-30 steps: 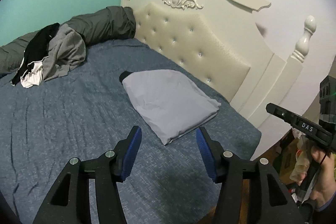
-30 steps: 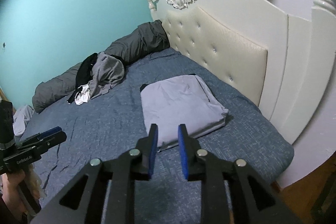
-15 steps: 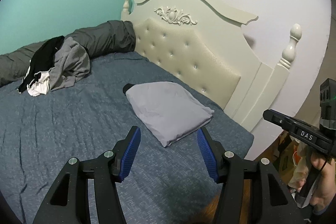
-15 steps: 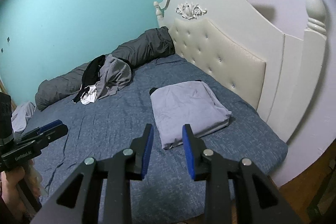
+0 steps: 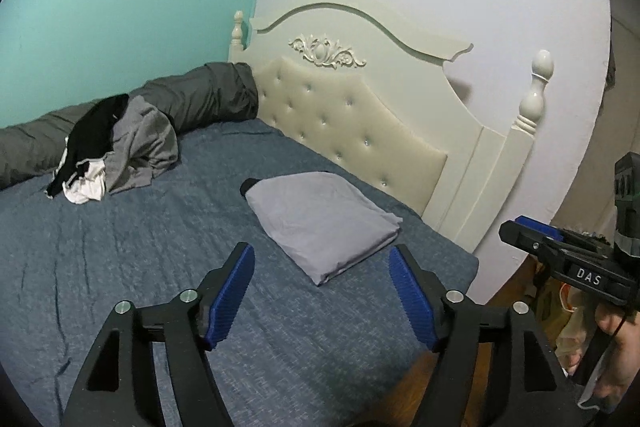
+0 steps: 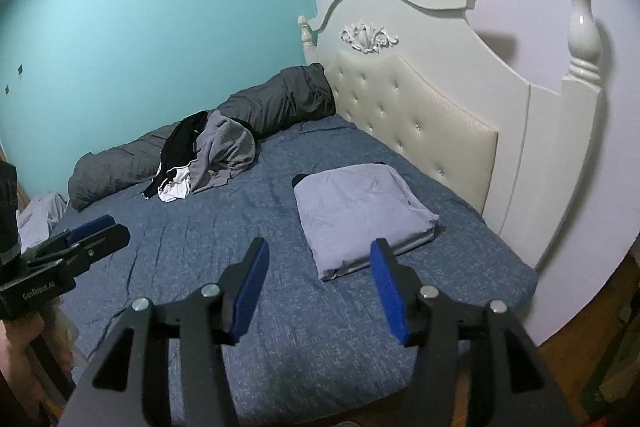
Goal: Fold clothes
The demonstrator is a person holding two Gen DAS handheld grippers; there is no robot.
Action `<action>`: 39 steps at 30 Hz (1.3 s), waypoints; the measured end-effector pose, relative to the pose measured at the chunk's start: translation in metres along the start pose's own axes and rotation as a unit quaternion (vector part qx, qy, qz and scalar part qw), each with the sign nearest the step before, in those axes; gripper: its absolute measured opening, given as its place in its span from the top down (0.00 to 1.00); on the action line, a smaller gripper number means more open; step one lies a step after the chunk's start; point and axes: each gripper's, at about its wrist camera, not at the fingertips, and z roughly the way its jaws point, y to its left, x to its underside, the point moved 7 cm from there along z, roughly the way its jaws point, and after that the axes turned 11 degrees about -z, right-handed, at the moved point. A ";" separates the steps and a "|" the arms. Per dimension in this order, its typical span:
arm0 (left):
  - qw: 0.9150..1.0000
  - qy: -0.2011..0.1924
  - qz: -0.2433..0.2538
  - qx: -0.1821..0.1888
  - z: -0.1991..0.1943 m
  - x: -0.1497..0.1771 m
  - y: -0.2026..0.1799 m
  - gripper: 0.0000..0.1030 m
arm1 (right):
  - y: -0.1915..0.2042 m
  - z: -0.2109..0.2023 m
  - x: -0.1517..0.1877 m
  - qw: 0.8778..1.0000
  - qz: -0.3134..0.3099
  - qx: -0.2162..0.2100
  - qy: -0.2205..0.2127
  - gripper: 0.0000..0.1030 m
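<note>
The left gripper [image 5: 322, 291] hangs above the near edge of the bed [image 5: 120, 267], its blue-padded fingers [image 5: 234, 293] spread wide with nothing between them; they have just been opening further. The right gripper [image 6: 318, 289] is held the same way beside it, its fingers [image 6: 250, 291] also parted and empty, having just opened from a much narrower gap. Straight ahead of both pairs of fingers, a little beyond the tips and apart from them, lies the folded lilac-grey garment [image 5: 320, 223], a neat flat stack on the blue bedspread with a dark bit of cloth showing at its far left corner. Just beyond it stands the cream tufted headboard [image 5: 360, 119]. Well off to the left of the fingers and farther away sits the heap of unfolded clothes [image 5: 116, 151], grey, black and white pieces tangled together, resting against a long dark-grey rolled blanket [image 5: 208, 95] that runs along the teal wall [image 5: 120, 7]. In the left wrist view the right gripper appears at the right edge, gripped by a hand [image 5: 618, 359]; in the right wrist view the left gripper shows at the left edge, clear of the bedding.
</note>
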 end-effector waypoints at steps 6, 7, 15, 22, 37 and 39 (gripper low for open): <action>1.000 -0.008 0.002 0.002 -0.015 0.002 -0.001 0.22 | 0.011 -0.015 0.004 1.000 -0.001 -0.004 0.001 0.42; 1.000 -0.009 0.003 0.002 -0.018 0.003 -0.001 0.21 | 0.012 -0.017 0.005 1.000 -0.002 -0.003 0.001 0.42; 1.000 -0.022 0.009 -0.001 -0.033 0.008 -0.003 0.07 | 0.016 -0.032 0.013 1.000 0.002 0.007 -0.007 0.28; 1.000 -0.024 0.004 -0.004 -0.040 0.014 -0.002 0.00 | 0.013 -0.040 0.019 1.000 0.006 0.026 -0.015 0.13; 1.000 -0.015 0.000 -0.013 -0.040 0.030 0.002 0.00 | 0.010 -0.049 0.029 0.998 0.015 0.052 -0.019 0.03; 1.000 -0.015 -0.003 -0.013 -0.041 0.031 0.003 0.00 | 0.011 -0.050 0.030 0.998 0.016 0.051 -0.019 0.03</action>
